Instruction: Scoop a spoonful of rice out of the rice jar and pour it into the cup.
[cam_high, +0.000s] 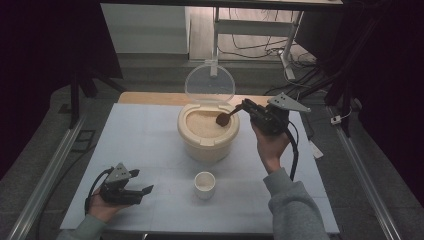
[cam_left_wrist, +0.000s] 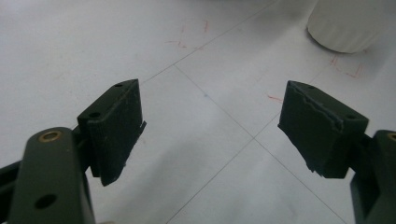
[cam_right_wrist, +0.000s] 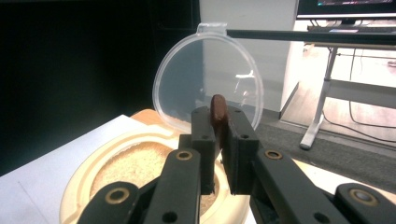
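A cream tub (cam_high: 186, 136) of rice (cam_high: 202, 122) stands mid-table with its clear round lid (cam_high: 210, 84) tipped up at the back. My right gripper (cam_high: 248, 107) is shut on the handle of a brown spoon (cam_high: 223, 119), whose bowl hangs over the rice. In the right gripper view the spoon handle (cam_right_wrist: 217, 108) is pinched between the jaws of that gripper (cam_right_wrist: 218, 119), above the tub rim (cam_right_wrist: 88, 173) and in front of the lid (cam_right_wrist: 187, 88). Near the front left, my left gripper (cam_high: 145, 189) rests low over the table, open with nothing in it (cam_left_wrist: 212, 93).
A small white cup (cam_high: 204, 184) stands in front of the tub, to the right of the left gripper, and shows as a white base (cam_left_wrist: 345, 25) in the left gripper view. The white table top (cam_high: 145, 135) has thin grid lines. Desk legs and cables lie beyond the far edge.
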